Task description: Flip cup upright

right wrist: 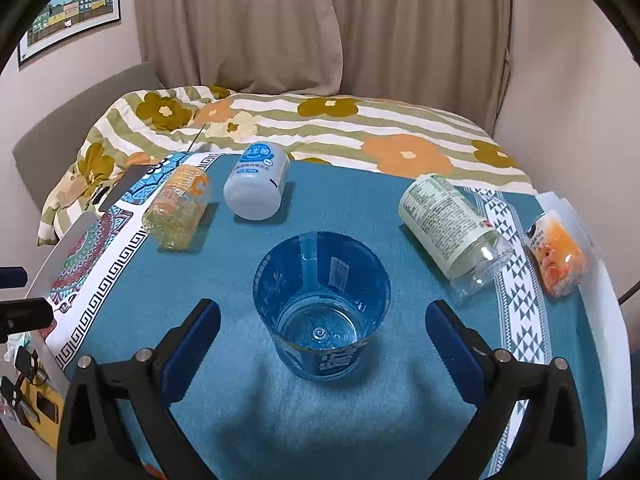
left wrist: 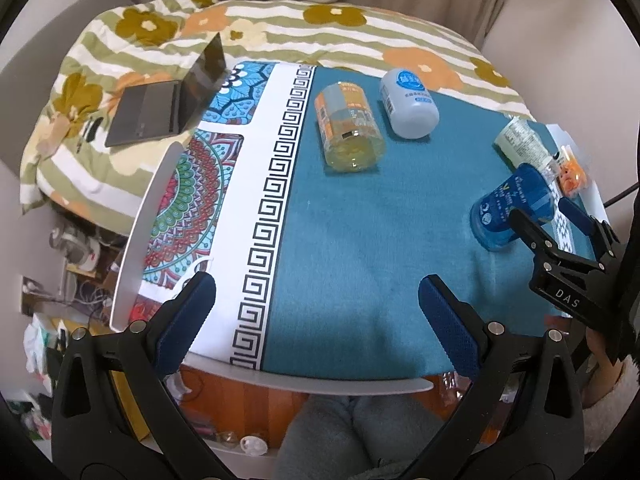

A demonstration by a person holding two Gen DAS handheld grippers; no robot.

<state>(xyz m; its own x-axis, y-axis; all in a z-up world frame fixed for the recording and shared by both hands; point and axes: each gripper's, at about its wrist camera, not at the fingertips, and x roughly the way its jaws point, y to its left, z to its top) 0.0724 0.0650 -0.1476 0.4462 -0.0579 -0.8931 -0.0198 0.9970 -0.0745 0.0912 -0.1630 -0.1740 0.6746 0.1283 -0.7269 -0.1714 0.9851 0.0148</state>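
Between spread right gripper (right wrist: 323, 330) fingers: blue cup (right wrist: 322, 304) upright; left gripper (left wrist: 316, 300) spread, empty.

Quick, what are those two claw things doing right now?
Left gripper: open, holding nothing.
Right gripper: open, fingers either side of the blue cup, not gripping.

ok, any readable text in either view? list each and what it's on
"DAS": white letters on the right claw, seen from the left wrist view.
"C": large orange letter on the orange-labelled jar; the rest is blurred.
White bottle: blue label with characters, too blurred to read.
Green-labelled jar: dense fine print, too small.
Blue cup: white print, unreadable.
Orange packet: nothing legible.
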